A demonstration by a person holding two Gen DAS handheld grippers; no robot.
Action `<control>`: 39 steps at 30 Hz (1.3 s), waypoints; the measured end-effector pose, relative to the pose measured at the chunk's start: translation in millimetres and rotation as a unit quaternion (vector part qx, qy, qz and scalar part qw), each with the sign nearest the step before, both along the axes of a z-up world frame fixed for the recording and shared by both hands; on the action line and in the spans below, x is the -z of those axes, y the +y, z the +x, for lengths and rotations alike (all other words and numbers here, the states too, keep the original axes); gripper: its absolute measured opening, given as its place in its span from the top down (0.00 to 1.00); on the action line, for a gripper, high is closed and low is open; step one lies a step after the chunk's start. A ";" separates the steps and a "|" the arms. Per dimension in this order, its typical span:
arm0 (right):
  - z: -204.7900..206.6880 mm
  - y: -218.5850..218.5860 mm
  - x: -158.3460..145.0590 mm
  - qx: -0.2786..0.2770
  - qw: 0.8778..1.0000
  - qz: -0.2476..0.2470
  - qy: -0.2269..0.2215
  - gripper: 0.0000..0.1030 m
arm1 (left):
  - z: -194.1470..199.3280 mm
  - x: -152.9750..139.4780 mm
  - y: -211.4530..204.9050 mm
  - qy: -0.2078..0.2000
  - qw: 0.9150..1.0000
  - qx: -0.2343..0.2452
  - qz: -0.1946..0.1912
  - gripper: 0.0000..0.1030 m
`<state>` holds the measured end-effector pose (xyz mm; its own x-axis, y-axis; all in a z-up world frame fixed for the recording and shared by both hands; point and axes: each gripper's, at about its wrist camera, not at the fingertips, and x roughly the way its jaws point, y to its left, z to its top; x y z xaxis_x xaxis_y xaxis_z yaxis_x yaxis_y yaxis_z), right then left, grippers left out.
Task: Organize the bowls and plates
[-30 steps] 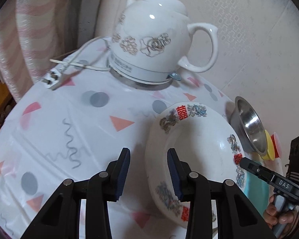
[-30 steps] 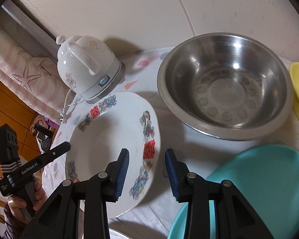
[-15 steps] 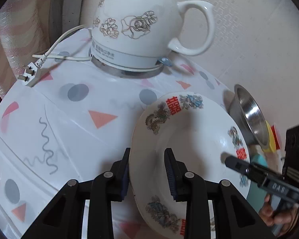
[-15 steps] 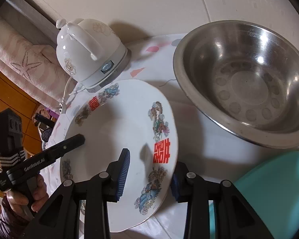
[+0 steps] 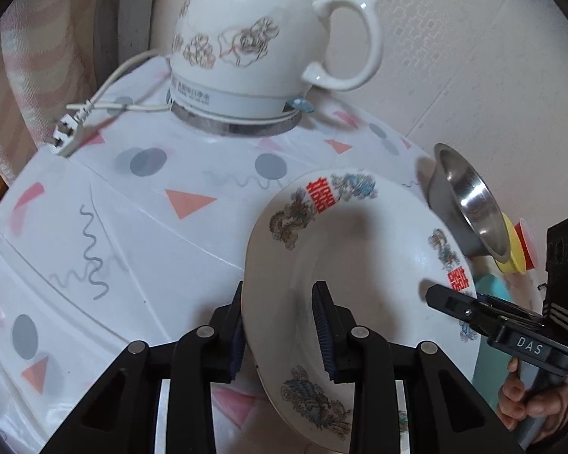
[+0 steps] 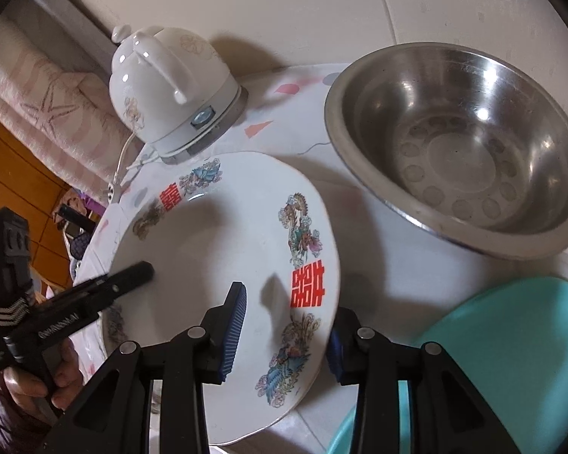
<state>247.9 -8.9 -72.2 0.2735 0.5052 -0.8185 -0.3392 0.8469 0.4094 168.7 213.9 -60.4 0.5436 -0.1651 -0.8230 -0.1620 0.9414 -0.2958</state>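
Note:
A white deep plate (image 5: 359,265) with red characters and dragon prints hangs tilted above the patterned tablecloth (image 5: 132,234). My left gripper (image 5: 280,325) is shut on its left rim, one pad outside and one inside the well. In the right wrist view the same plate (image 6: 208,246) has its right rim between the pads of my right gripper (image 6: 286,325). That gripper's jaws are opening slightly while still on the rim. The left gripper's finger (image 6: 132,276) reaches over the plate's far side.
A steel bowl (image 6: 454,159) stands right of the plate, with a teal plate (image 6: 511,340) in front of it. A yellow dish (image 5: 511,242) and a red item (image 5: 528,242) lie beyond. The white kettle (image 5: 253,49) with cord and plug (image 5: 66,134) stands by the wall.
The left jaws have narrowed onto the plate's rim. The plate has come up off the cloth and tilted. Both views have drawn closer to the kettle and the steel bowl.

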 end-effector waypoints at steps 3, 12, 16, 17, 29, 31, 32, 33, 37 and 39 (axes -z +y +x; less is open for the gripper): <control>-3.0 -5.3 -2.9 0.008 1.000 0.018 0.005 0.63 | -4.5 -3.8 0.9 -0.003 1.000 0.004 -0.009 0.69; -15.3 -14.9 -14.5 0.004 1.000 0.025 -0.005 0.63 | -24.1 -14.1 -11.8 -0.031 0.999 0.019 -0.002 0.69; -21.7 -17.9 -14.1 0.002 1.000 0.017 -0.011 0.63 | -29.9 -16.9 -18.8 -0.040 0.999 0.025 0.007 0.69; -23.2 -19.5 -14.2 0.002 1.000 0.016 -0.011 0.63 | -30.3 -17.3 -19.9 -0.041 0.999 0.026 0.008 0.69; -46.1 -28.9 -25.3 -0.006 0.999 0.005 -0.041 0.65 | -49.0 -27.9 -34.5 -0.071 0.996 0.040 0.027 0.69; -50.6 -30.0 -27.7 -0.009 0.999 0.006 -0.047 0.65 | -53.6 -31.1 -36.6 -0.078 0.996 0.040 0.029 0.68; -54.0 -30.5 -29.5 -0.010 0.999 0.006 -0.051 0.65 | -55.7 -32.6 -37.8 -0.081 0.995 0.040 0.031 0.68; -56.4 -30.6 -30.8 -0.012 0.999 0.006 -0.053 0.65 | -58.1 -34.5 -39.3 -0.085 0.995 0.041 0.032 0.68; -68.5 -36.0 -37.5 -0.009 0.998 0.014 -0.059 0.65 | -68.9 -41.9 -46.8 -0.096 0.994 0.046 0.030 0.67; -74.9 -41.5 -41.0 -0.004 0.998 0.019 -0.063 0.65 | -73.9 -45.2 -51.8 -0.102 0.993 0.048 0.029 0.67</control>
